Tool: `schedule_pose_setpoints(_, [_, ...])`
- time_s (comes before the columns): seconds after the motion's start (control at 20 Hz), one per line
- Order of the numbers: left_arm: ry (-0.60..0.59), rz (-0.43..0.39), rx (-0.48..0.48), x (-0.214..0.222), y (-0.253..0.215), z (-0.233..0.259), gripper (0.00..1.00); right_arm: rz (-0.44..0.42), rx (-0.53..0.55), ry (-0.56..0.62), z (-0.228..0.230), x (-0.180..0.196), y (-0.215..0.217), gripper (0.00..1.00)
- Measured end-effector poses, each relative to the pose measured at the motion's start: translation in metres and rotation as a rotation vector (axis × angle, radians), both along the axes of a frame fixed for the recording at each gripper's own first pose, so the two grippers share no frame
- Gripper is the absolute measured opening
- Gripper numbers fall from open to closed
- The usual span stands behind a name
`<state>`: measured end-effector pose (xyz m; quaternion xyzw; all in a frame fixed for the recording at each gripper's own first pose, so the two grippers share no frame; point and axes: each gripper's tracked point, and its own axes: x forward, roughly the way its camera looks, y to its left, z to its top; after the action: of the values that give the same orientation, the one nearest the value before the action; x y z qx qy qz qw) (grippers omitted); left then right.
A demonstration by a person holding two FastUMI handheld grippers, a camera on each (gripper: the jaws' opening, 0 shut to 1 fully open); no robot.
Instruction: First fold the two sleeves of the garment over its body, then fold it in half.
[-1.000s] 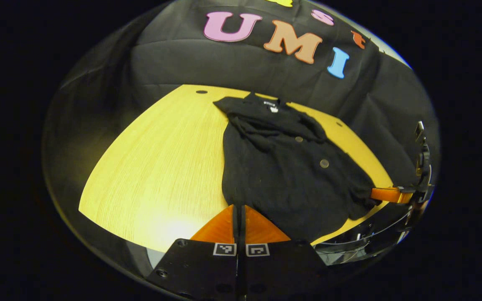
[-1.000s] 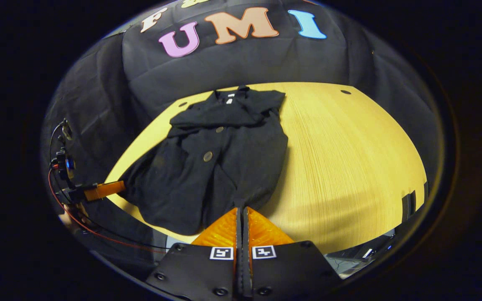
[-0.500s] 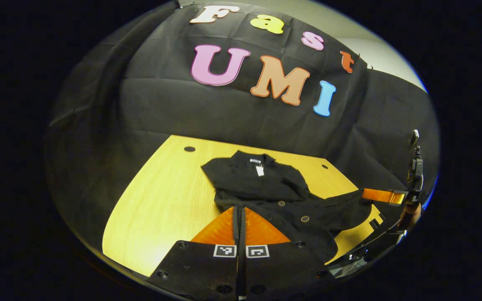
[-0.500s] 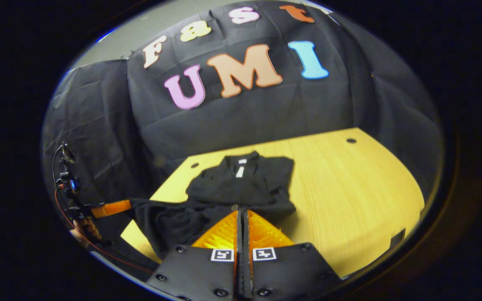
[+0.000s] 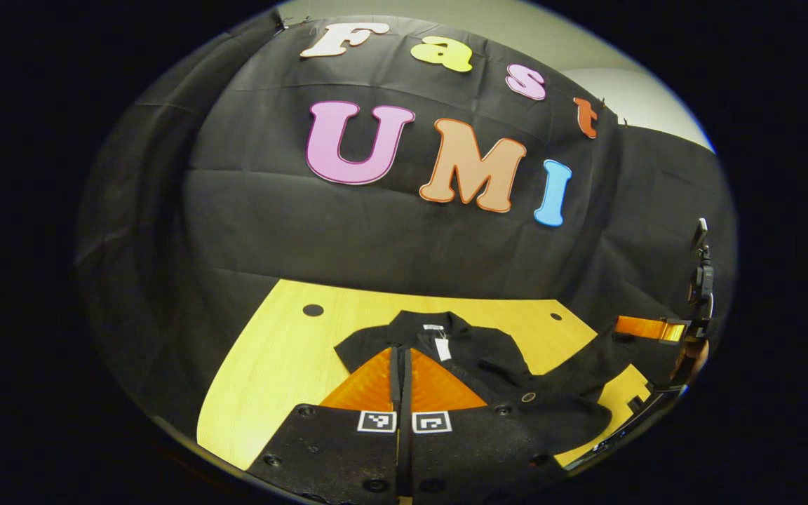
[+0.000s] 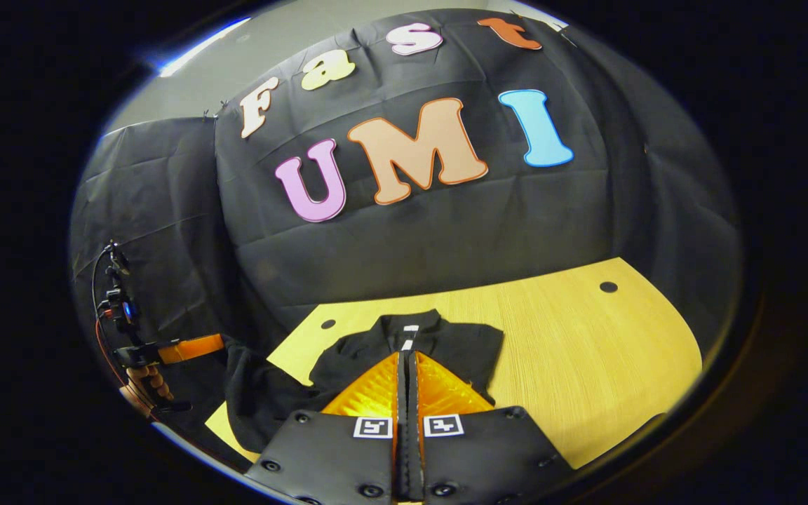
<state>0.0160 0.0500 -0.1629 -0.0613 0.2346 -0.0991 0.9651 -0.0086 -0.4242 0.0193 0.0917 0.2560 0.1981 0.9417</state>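
table (image 5: pixel 271 351) under garment (image 5: pixel 488 358) (hem hidden behind left gripper (image 5: pixel 401 365)).

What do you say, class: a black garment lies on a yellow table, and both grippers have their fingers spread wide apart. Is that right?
Not quite. The fingers are closed together, not spread: the left gripper view shows this for the left gripper, the right gripper view for the right gripper. The black garment does lie on the yellow table.

A pale wooden table (image 5: pixel 271 351) with small round holes (image 6: pixel 608 287) before black cloth wall (image 5: pixel 306 231)
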Motion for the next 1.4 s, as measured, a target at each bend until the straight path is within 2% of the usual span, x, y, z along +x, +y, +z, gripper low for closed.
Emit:
schedule_pose_setpoints(0.4, [0.002, 0.039, 0.019, 0.075, 0.003, -0.007, 0.0, 0.005, 0.009, -0.012, 0.005, 0.082, 0.002, 0.02])
schedule_pose_setpoints(0.45, [0.004, 0.045, 0.024, 0.084, 0.004, -0.009, 0.0, 0.003, 0.012, -0.014, 0.006, 0.092, 0.002, 0.07])
schedule_pose_setpoints(0.5, [0.009, 0.054, 0.029, 0.092, 0.006, -0.01, 0.0, 0.001, 0.014, -0.014, 0.005, 0.102, 0.001, 0.02])
schedule_pose_setpoints(0.85, [0.037, 0.101, 0.049, 0.148, 0.012, -0.03, 0.0, -0.016, 0.004, 0.028, -0.017, 0.167, -0.008, 0.02])
schedule_pose_setpoints(1.0, [0.055, 0.129, 0.085, 0.168, 0.019, -0.047, 0.0, -0.047, 0.0, 0.059, -0.034, 0.19, -0.013, 0.02])
schedule_pose_setpoints(1.1, [0.065, 0.225, 0.176, 0.181, 0.042, -0.061, 0.0, -0.147, -0.059, 0.07, -0.049, 0.205, -0.031, 0.04])
schedule_pose_setpoints(1.15, [0.048, 0.241, 0.188, 0.184, 0.043, -0.06, 0.04, -0.223, -0.102, 0.037, -0.054, 0.222, -0.044, 0.33])
schedule_pose_setpoints(1.25, [-0.011, 0.27, 0.204, 0.19, 0.044, -0.049, 1.0, -0.255, -0.112, -0.04, -0.04, 0.237, -0.055, 0.93])
schedule_pose_setpoints(1.3, [-0.034, 0.272, 0.203, 0.192, 0.043, -0.041, 0.94, -0.252, -0.113, -0.068, -0.026, 0.232, -0.054, 0.97])
schedule_pose_setpoints(1.4, [-0.068, 0.276, 0.202, 0.193, 0.041, -0.032, 0.94, -0.259, -0.141, -0.107, -0.02, 0.229, -0.058, 0.97])
